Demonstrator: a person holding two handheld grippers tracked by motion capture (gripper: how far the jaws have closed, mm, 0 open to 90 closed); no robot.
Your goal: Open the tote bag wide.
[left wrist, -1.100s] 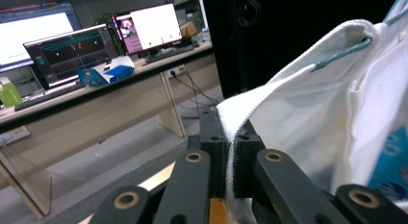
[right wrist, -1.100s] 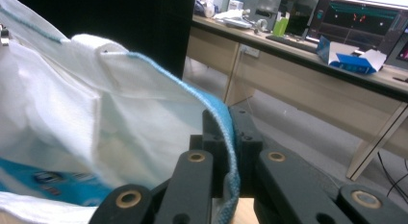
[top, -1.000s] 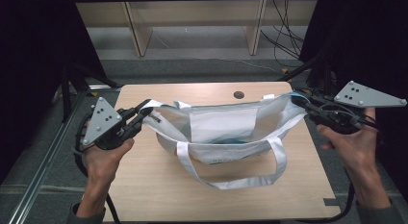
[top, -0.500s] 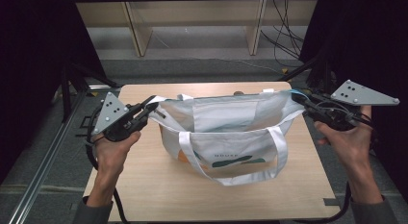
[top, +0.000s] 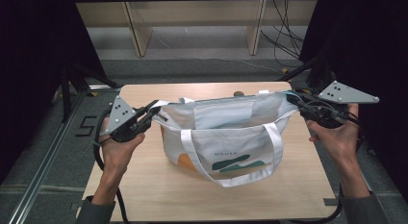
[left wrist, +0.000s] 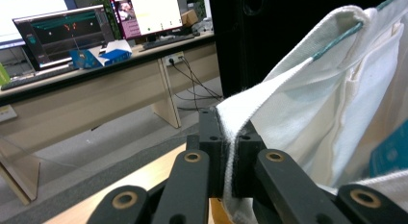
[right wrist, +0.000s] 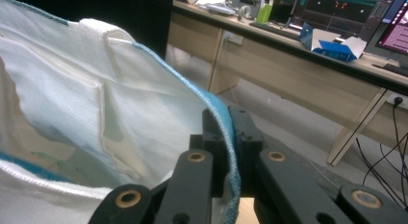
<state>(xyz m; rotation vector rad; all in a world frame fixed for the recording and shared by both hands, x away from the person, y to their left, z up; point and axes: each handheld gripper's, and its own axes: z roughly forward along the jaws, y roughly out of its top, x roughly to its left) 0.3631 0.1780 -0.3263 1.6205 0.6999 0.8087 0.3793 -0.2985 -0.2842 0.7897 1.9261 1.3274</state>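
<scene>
Progress check: tote bag (top: 226, 137) is held by both top corners and stretched wide across the middle of the table (top: 144, 195), mouth up and open twd the far edge. Left gripper (top: 156, 110) has jaws pressed together on the bag's rim at the left corner; in the left gripper view the white hem (left wrist: 231, 123) sits pinched between the two black pads, w/ a teal-stitched edge running up beyond. Right gripper (top: 292, 99) is likewise clamped on the rim at the right corner; the right gripper view shows the blue-edged hem (right wrist: 226, 123) squeezed between its pads.

Bag's base looks to rest on the tabletop, roughly centred, front panel w/ green print facing the near edge. Front strap (top: 231, 178) droops in a loop onto the wood twd the near edge. Something blue lies inside the bag, too unclear to name.

Judgement: gripping both corners and spreading the mouth looks done. Left, prob.: setting the bag down steady or flat and letting go of both corners. Can't tell from here which is intended.
</scene>
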